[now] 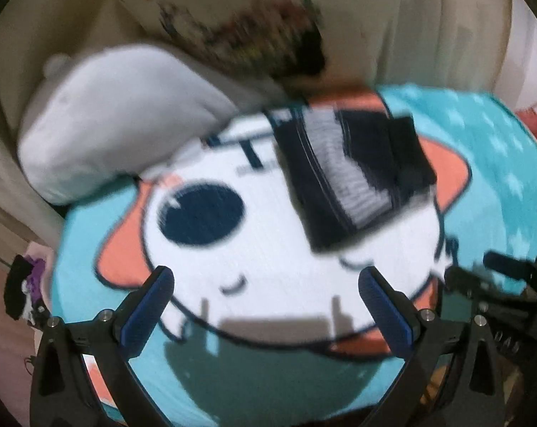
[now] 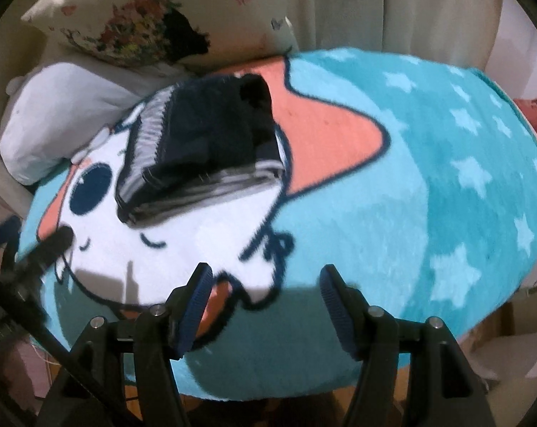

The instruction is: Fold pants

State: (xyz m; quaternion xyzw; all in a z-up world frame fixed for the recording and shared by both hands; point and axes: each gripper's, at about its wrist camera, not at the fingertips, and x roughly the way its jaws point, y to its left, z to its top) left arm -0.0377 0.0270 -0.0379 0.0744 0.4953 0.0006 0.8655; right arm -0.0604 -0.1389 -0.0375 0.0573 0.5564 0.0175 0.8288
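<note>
The pants (image 1: 353, 181) are dark navy with a grey striped band, folded into a compact stack on the cartoon blanket (image 1: 268, 256). In the right wrist view the pants (image 2: 204, 149) lie at the blanket's far left, layered edges facing me. My left gripper (image 1: 266, 281) is open and empty, held above the blanket short of the pants. My right gripper (image 2: 266, 279) is open and empty, near the blanket's front edge, well short of the pants. The right gripper also shows at the right edge of the left wrist view (image 1: 499, 284).
The teal blanket (image 2: 428, 195) with white stars covers a rounded bed surface. A white pillow (image 2: 54, 117) and a floral cushion (image 2: 154, 25) lie behind it. Beige curtains (image 2: 393, 7) hang at the back. A red object (image 2: 535, 114) sits at the far right.
</note>
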